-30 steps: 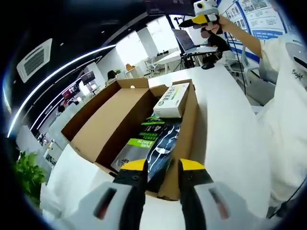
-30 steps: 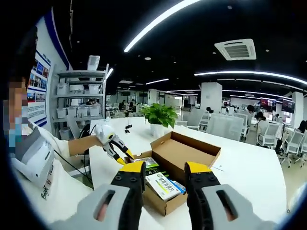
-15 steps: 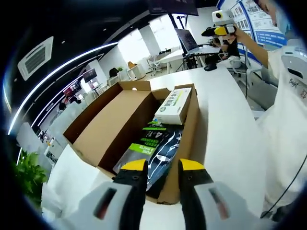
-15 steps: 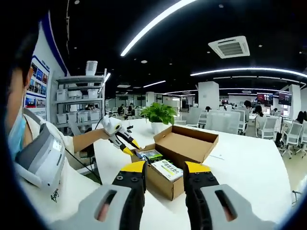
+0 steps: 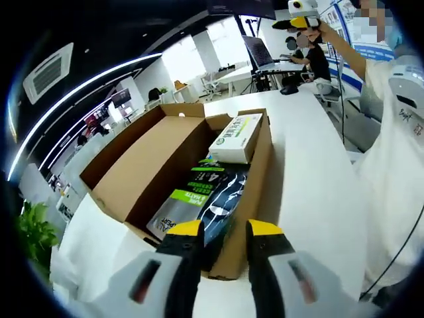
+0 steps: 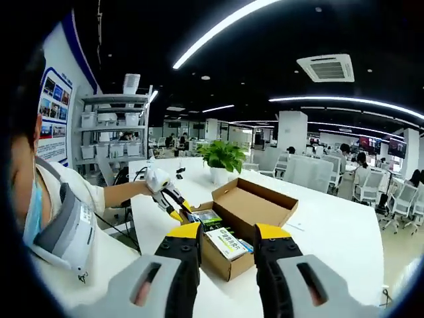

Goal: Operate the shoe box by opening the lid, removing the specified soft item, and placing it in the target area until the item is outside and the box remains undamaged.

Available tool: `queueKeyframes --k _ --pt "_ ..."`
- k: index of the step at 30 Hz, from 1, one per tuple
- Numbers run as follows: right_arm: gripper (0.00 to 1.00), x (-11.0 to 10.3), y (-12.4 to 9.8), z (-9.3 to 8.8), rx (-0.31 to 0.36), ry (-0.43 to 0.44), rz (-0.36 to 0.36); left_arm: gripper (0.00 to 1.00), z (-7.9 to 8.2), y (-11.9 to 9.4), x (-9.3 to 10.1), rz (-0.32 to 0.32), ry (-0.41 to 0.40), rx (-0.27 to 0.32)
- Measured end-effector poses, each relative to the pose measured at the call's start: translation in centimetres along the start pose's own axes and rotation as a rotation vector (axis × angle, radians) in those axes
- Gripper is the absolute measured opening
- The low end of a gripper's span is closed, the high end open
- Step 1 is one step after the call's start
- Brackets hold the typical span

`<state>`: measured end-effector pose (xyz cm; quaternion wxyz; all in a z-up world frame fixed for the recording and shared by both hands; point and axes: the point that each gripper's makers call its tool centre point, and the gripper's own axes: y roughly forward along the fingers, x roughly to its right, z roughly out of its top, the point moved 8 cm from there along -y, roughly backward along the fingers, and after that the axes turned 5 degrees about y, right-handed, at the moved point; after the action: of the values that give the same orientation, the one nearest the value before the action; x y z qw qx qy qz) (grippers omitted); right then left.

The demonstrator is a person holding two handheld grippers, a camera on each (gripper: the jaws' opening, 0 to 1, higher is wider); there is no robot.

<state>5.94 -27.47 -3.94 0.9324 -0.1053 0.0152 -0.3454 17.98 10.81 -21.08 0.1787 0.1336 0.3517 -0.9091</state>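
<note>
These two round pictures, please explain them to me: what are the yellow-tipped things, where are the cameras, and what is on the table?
A person holds a two-fingered gripper in each hand, and a camera rides on each one. In the left gripper view, the left gripper is open, holding nothing, just before an open cardboard shoe box on a white table. Inside lie a dark soft packet and a small white carton. In the right gripper view, the right gripper is open and empty, farther from the same box, and you see the left gripper at the box's near end.
</note>
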Motion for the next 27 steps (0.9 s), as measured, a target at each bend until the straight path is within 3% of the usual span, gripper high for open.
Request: queueKeyframes --k 4,8,14,19,23,25,27 --pt "0.3 -0.9 2.1 1.5 0.006 -0.031 0.042 0.26 -0.5 0.0 -0.1 -0.025 -0.034 0.01" --pt "0.31 -1.1 4.1 1.7 -0.021 -0.067 0.075 0.26 -0.7 0.2 -0.1 -0.044 -0.032 0.012" --pt "0.3 -0.3 5.6 2.0 -0.056 -0.073 0.072 0.25 -0.8 0.8 -0.2 -0.162 0.045 -0.074" --pt "0.25 0.3 6.9 2.3 -0.13 -0.128 0.07 0.21 -0.2 1.0 -0.8 -0.2 0.072 -0.13" --pt "0.26 0.4 7.8 2.5 -0.143 -0.152 0.075 0.2 -0.2 0.9 -1.0 -0.235 0.069 -0.175" --pt "0.26 1.0 8.3 2.9 -0.139 -0.181 0.083 0.17 -0.4 0.8 -1.3 -0.253 0.123 -0.215" --pt "0.27 1.5 8.9 3.0 -0.142 -0.193 0.091 0.14 -0.2 1.0 -1.7 -0.261 0.12 -0.21"
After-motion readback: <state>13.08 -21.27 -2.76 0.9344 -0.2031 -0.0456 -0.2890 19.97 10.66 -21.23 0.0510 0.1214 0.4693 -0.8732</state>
